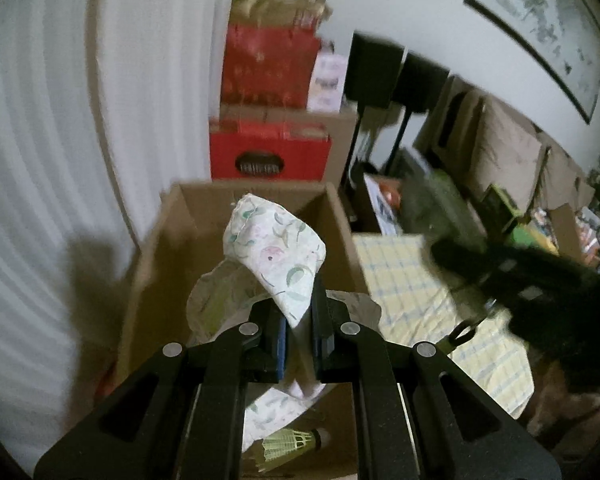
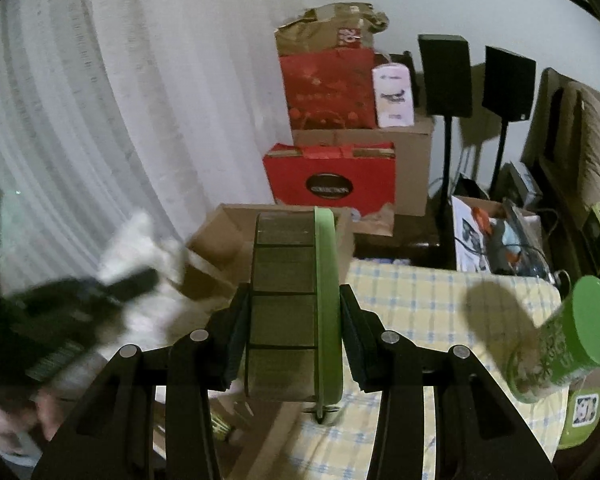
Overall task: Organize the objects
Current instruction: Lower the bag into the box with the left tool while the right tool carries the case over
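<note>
Left gripper (image 1: 300, 332): clamped on a floral fabric pouch (image 1: 278, 256), whose free end stands up toward 12 o'clock while the rest hangs below the jaws.
Why held so: the pouch sits over the open cardboard box (image 1: 156, 240), which looks like the collection bin, so I judge this a drop-off carry.
Box contents: crumpled pale paper or cloth lies under the pouch; a yellow-green shuttlecock (image 1: 290, 442) rests at 6 o'clock on the box floor.
Right gripper (image 2: 290, 344): closed across a flat item with a green rim and a dark, panelled face (image 2: 284, 304), held on edge; what it is I cannot tell.
Why held so: the edgewise pinch keeps the flat item steady, pointing at the same box (image 2: 228, 232) at 12 o'clock.
Table: yellow checked cloth (image 2: 420, 304), with a green-lidded canister (image 2: 560, 344) at 3 o'clock not yet sorted.
Backdrop: red gift bags (image 2: 328, 88) stacked by the curtain.
</note>
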`<state>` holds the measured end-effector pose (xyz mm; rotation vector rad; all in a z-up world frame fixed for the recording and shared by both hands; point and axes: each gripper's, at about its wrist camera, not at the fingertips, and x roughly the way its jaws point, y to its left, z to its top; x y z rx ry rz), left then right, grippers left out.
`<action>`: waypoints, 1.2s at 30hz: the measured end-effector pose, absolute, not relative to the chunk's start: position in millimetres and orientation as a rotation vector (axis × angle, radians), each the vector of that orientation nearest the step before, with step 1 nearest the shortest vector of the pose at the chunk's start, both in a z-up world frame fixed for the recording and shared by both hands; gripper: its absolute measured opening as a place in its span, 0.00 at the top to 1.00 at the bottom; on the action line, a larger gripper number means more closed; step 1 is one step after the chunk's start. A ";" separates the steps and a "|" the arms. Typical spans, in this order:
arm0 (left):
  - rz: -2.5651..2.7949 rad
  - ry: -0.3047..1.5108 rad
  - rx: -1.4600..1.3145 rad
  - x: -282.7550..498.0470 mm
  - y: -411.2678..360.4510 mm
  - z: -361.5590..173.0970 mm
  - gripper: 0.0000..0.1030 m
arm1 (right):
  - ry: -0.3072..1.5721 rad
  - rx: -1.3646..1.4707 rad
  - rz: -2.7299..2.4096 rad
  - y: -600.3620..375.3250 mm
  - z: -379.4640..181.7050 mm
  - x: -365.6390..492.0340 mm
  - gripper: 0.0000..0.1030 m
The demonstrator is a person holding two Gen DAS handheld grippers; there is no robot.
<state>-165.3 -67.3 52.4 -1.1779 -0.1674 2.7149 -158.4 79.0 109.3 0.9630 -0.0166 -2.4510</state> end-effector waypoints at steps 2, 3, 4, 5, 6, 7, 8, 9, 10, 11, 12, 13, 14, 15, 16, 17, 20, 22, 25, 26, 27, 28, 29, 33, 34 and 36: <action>2.676 -0.164 -1.262 -173.4 -67.0 30.3 0.88 | -0.021 0.962 -2.439 72.5 110.5 -159.1 0.58; 2.669 -0.162 -1.290 -175.9 -67.3 22.8 0.86 | -0.023 0.962 -2.433 70.0 110.9 -159.2 0.58; 2.662 -0.164 -1.317 -177.5 -68.3 14.9 0.81 | -0.025 0.963 -2.427 67.3 110.2 -159.7 0.58; 2.658 -0.180 -1.343 -178.6 -70.9 7.9 0.73 | -0.022 0.965 -2.422 63.9 109.6 -159.6 0.58; 2.659 -0.208 -1.362 -177.5 -75.3 2.8 0.68 | -0.020 0.966 -2.419 61.5 109.2 -160.1 0.58; 2.661 -0.238 -1.364 -175.5 -79.8 1.0 0.60 | -0.018 0.969 -2.416 58.9 108.4 -159.9 0.58; 2.661 -0.266 -1.357 -172.6 -83.7 0.6 0.55 | -0.017 0.973 -2.411 56.3 106.8 -160.5 0.58; 2.662 -0.290 -1.348 -169.4 -86.7 1.1 0.52 | -0.016 0.978 -2.407 54.6 105.3 -161.2 0.58; 2.669 -0.321 -1.334 -164.5 -91.8 3.5 0.45 | -0.017 0.984 -2.402 52.8 103.5 -161.7 0.58; 2.674 -0.342 -1.324 -160.2 -95.8 5.0 0.38 | -0.021 0.992 -2.394 50.2 101.2 -162.5 0.58; 2.679 -0.358 -1.316 -157.7 -99.5 6.9 0.37 | -0.022 0.996 -2.390 49.4 100.0 -162.9 0.58; 2.687 -0.386 -1.301 -152.1 -105.9 10.1 0.37 | -0.025 1.004 -2.383 46.5 97.5 -163.2 0.58; 2.694 -0.400 -1.296 -148.9 -110.5 11.8 0.37 | -0.026 1.008 -2.377 45.0 95.7 -163.0 0.58; 2.703 -0.410 -1.293 -146.3 -114.7 12.8 0.37 | -0.025 1.011 -2.372 42.6 93.5 -163.1 0.58; 2.718 -0.420 -1.289 -142.2 -120.6 14.8 0.37 | -0.024 1.019 -2.363 38.4 90.8 -163.0 0.58; 2.729 -0.425 -1.286 -139.1 -124.2 15.8 0.37 | -0.025 1.024 -2.354 35.0 88.7 -163.3 0.58; 2.762 -0.426 -1.282 -133.6 -134.0 16.8 0.37 | -0.024 1.039 -2.328 23.4 82.5 -162.9 0.58; 2.780 -0.417 -1.277 -128.1 -137.5 16.5 0.37 | -0.023 1.049 -2.310 14.8 80.3 -163.7 0.58; 2.788 -0.397 -1.268 -118.0 -140.5 15.7 0.37 | -0.018 1.063 -2.291 -0.8 76.7 -168.8 0.58; 2.790 -0.392 -1.269 -116.2 -141.1 15.5 0.37 | -0.020 1.067 -2.284 -6.5 74.7 -171.2 0.58; 2.796 -0.384 -1.267 -114.0 -142.1 15.7 0.37 | -0.024 1.073 -2.277 -11.1 72.8 -173.7 0.58; 2.805 -0.378 -1.262 -111.6 -143.1 16.8 0.37 | -0.029 1.083 -2.268 -15.7 70.3 -175.8 0.58; 2.811 -0.374 -1.260 -110.2 -143.2 17.2 0.37 | -0.032 1.094 -2.259 -20.4 66.8 -178.3 0.58; 2.807 -0.398 -1.262 -108.5 -147.7 14.2 0.37 | -0.007 1.126 -2.253 -34.9 50.6 -183.2 0.58; 2.805 -0.403 -1.265 -108.7 -148.5 12.7 0.37 | -0.001 1.148 -2.245 -38.4 42.8 -185.9 0.58; 2.797 -0.407 -1.278 -110.2 -149.0 7.6 0.37 | 0.014 1.191 -2.235 -42.9 28.1 -189.7 0.58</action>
